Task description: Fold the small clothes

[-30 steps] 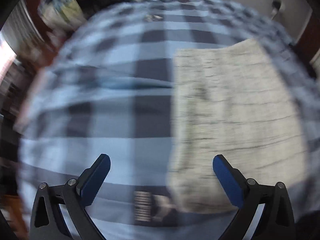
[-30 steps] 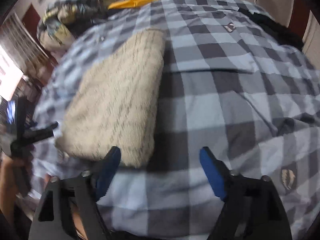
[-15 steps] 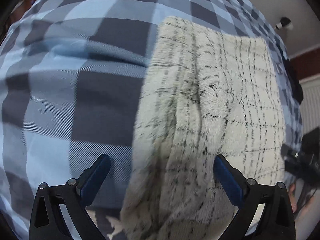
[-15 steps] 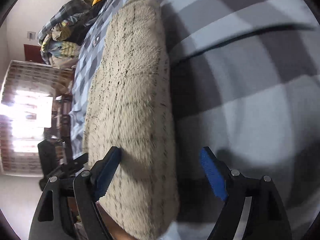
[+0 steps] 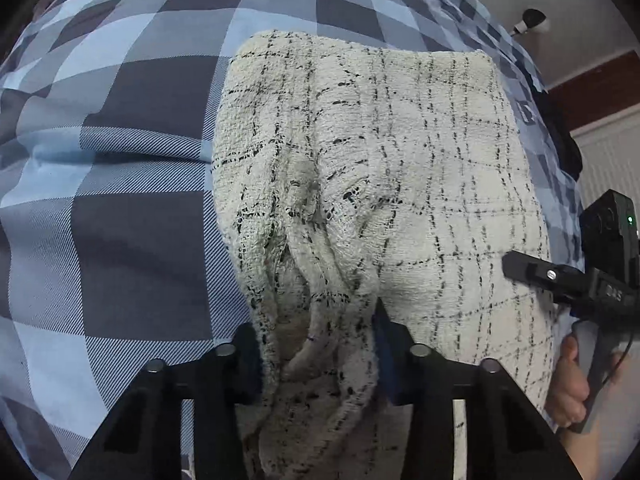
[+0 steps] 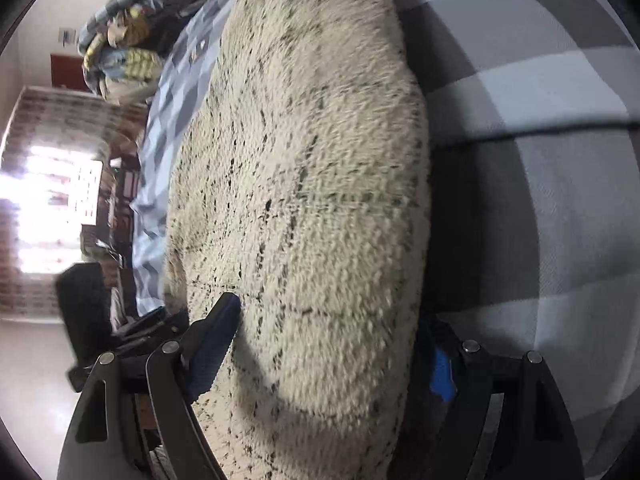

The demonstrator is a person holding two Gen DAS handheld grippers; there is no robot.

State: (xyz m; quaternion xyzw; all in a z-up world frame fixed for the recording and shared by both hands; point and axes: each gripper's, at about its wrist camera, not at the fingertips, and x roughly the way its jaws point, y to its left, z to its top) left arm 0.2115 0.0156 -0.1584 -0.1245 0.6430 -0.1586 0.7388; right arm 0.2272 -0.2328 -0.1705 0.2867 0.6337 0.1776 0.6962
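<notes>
Both grippers have closed in since 0.5 s ago: left gripper is pinching the cream garment; right gripper is straddling its edge, jaws apart.

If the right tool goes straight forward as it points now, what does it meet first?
The cream garment: it already lies between the open fingers of the right tool and fills the path ahead. The checked bedcover lies beside and beyond; depth there is unclear.
</notes>
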